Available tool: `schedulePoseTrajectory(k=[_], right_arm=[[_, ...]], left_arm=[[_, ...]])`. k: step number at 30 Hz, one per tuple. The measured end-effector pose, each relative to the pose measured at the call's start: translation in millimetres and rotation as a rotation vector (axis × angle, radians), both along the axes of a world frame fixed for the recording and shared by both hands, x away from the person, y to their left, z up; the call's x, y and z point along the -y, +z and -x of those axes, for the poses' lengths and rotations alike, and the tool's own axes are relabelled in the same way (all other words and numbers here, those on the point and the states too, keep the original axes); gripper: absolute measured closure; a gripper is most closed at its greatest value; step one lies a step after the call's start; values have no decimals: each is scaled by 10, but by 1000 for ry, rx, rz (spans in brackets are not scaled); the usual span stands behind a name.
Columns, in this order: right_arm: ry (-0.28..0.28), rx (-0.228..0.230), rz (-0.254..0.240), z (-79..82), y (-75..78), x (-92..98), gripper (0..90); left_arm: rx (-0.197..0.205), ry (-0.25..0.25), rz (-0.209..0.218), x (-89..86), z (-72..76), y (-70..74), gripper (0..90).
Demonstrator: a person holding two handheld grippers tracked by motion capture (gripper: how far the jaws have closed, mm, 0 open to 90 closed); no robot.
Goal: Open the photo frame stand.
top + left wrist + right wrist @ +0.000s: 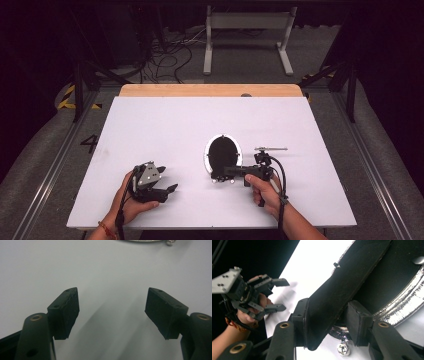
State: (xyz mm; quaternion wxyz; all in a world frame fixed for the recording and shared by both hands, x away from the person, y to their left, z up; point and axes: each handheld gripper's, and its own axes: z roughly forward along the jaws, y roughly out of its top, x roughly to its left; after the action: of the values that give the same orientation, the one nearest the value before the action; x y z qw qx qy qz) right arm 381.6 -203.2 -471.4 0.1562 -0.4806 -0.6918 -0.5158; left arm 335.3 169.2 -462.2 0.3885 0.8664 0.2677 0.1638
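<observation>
Gripping a flat black stand (337, 297) behind an oval mirror (222, 154) near the desk's (150, 130) middle, my right tool (225, 172) is squeezing it between both jaws. My left tool (167, 192) is resting open at the near left, holding nothing.

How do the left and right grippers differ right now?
The left gripper is open with nothing between its jaws; the right gripper is shut on a black flat panel. The left hovers over bare white table, apart from the oval silver-rimmed frame; the right sits at that frame's near edge. Both are hand-held, with black padded jaws.
</observation>
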Motion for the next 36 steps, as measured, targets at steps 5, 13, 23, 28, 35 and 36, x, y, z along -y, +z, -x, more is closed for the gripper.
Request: schedulePoseTrajectory(k=[5, 13, 23, 28, 35, 36], right_arm=[[14, -1, 0, -29, 8, -8, 549], [10, 2, -1, -75, 14, -64, 529], [33, 46, 9, -69, 23, -47, 614], [54, 83, 17, -39, 48, -47, 637], [95, 179, 50, -16, 73, -64, 640], [106, 205, 57, -9, 75, -67, 641]], left_arm=[[-17, -3, 14, 100, -158, 14, 286], [-56, -27, 60, 332, -436, 82, 289], [-133, -57, 122, 550, -677, 76, 271], [-161, -72, 137, 646, -759, 63, 266], [-196, -80, 138, 751, -837, 30, 256], [-194, -88, 136, 752, -849, 28, 255]])
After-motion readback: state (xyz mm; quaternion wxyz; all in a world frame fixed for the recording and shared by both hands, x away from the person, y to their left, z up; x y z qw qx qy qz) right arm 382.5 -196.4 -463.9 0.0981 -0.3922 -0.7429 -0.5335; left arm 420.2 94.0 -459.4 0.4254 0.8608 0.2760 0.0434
